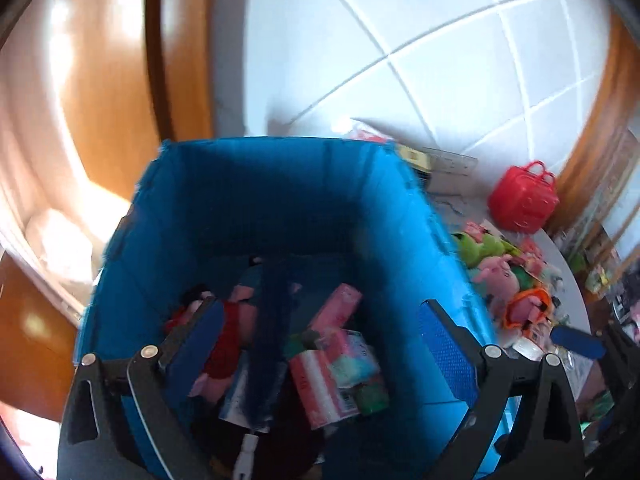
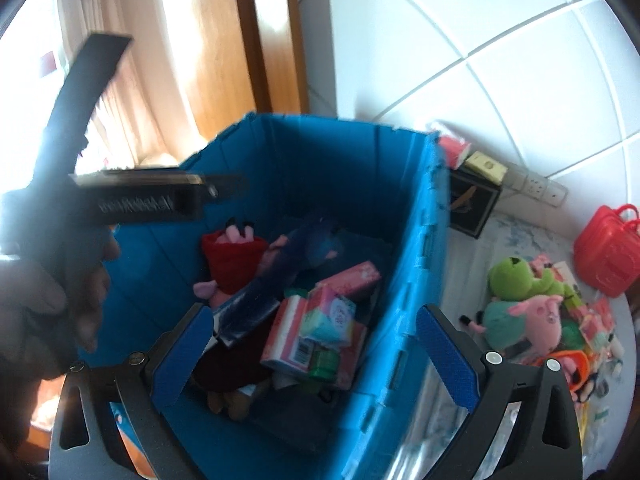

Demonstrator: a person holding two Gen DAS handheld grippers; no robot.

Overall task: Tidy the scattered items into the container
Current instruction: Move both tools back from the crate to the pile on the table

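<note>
Both claws hang over the big blue box (image 1: pixel 280 208). The left claw (image 1: pixel 320 340) is wide open with nothing in it. The right claw (image 2: pixel 316 348) is wide open and empty too. Inside the box lie a doll in a red dress (image 2: pixel 236 264) and pink packs (image 1: pixel 324 380). More soft toys (image 2: pixel 528 300) sit in a pile on the tabletop (image 2: pixel 500 236) beside the box, near a red case (image 1: pixel 522 196).

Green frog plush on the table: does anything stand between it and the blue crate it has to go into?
Only the crate's own wall. The green frog plush lies outside it, on top of the toy pile, nothing covering it. The right gripper is open and empty.
</note>
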